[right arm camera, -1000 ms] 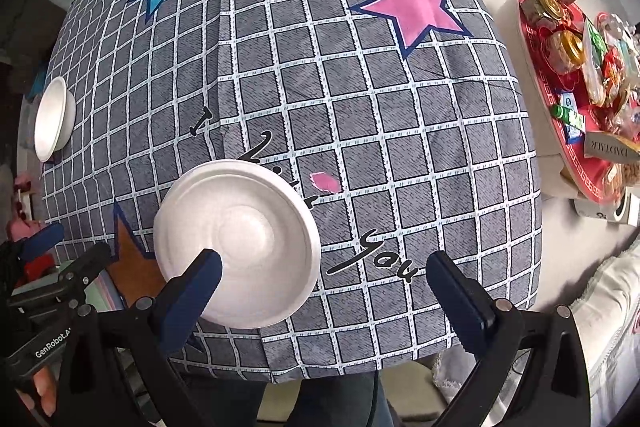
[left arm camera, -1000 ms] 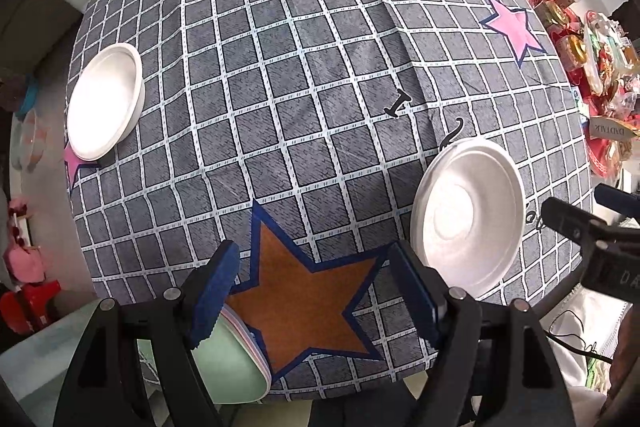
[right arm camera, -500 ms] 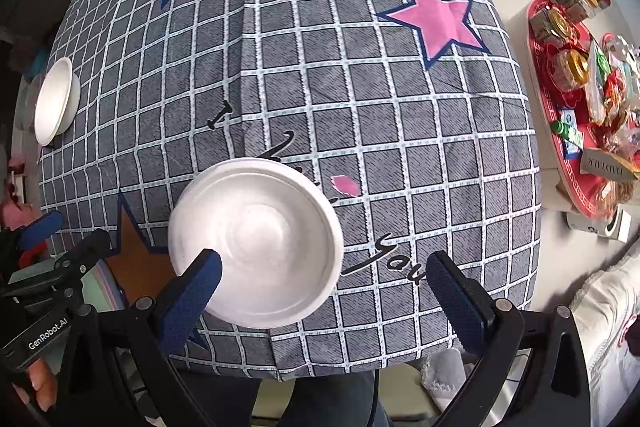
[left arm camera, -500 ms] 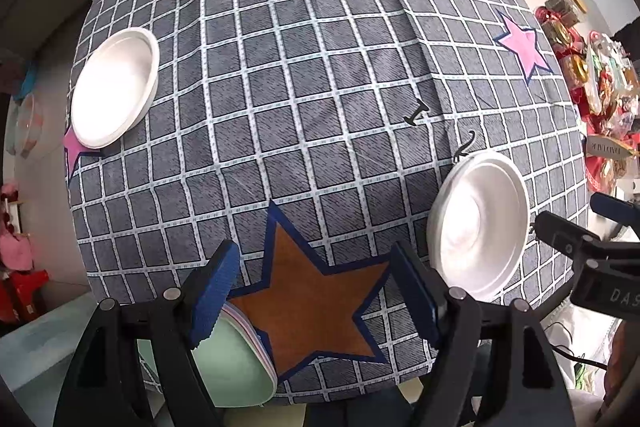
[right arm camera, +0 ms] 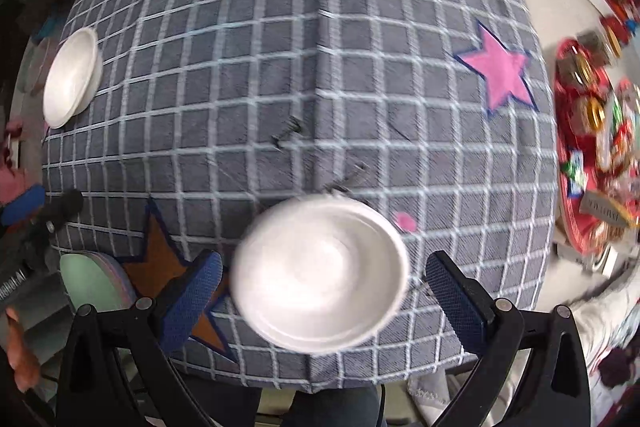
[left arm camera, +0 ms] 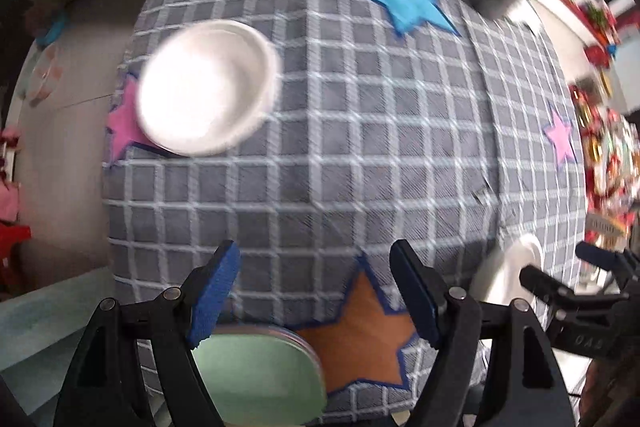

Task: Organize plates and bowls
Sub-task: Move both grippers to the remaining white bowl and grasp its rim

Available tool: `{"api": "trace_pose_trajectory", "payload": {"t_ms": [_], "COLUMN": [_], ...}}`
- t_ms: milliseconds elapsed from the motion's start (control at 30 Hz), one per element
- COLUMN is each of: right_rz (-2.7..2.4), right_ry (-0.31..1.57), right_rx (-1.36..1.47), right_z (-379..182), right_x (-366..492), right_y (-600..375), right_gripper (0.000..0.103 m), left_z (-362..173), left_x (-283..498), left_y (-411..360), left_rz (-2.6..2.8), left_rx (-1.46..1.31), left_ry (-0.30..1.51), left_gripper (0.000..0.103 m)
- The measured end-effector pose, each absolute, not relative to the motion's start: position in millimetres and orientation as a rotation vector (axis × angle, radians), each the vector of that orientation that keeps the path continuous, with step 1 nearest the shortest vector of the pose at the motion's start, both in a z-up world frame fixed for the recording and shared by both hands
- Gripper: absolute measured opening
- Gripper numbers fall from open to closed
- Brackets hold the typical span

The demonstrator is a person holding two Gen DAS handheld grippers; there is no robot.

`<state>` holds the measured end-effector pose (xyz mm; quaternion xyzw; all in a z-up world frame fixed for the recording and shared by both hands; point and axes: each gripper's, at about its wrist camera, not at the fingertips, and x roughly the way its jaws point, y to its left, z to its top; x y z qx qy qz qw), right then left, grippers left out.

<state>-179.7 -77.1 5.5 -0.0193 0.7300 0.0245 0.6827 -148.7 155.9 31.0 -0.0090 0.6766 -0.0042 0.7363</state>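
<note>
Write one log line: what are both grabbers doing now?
left gripper: open, empty | right gripper: open around white bowl | other white bowl: far left

Not much can be read, because both pictures are blurry.

In the right wrist view, the gray checked tablecloth (right arm camera: pixel 240 87) has black handwriting in the middle. One mark looks like the letter "I". The curly marks just past the far edge of the white plate (right arm camera: pixel 320 275) are too smeared to read.

On the right, a small gray sign (right arm camera: pixel 604 209) on the red tray (right arm camera: pixel 562 155) has dark letters, too blurred to read.

White letters on the left gripper (right arm camera: pixel 46 202), at the left edge, are cut off.

In the left wrist view, pale letters on the right gripper (left arm camera: pixel 560 262) look like "DAS".
</note>
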Motion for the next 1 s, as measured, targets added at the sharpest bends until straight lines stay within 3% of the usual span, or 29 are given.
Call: {"api": "trace_pose_trajectory", "payload": {"t_ms": [400, 1000], "right_rz": [0.234, 0.271], "right_ry": [1.647, 1.667], "right_rx": [-0.146, -0.064], "right_z": [-16.4, -68.5], "right_x": [-99.4, -12.4], "right_y": [28.6, 120.2], "right_gripper": [0.103, 0.103], "left_z": [24.2, -40.1], "left_x": [-52.3, 9.7], "left_y": [325.4, 375.7], "left_rz": [0.219, 0.139], "left_rx": [-0.062, 0.027], "left_ry": [1.427, 1.524], "left_gripper": [0.080, 0.078]}}
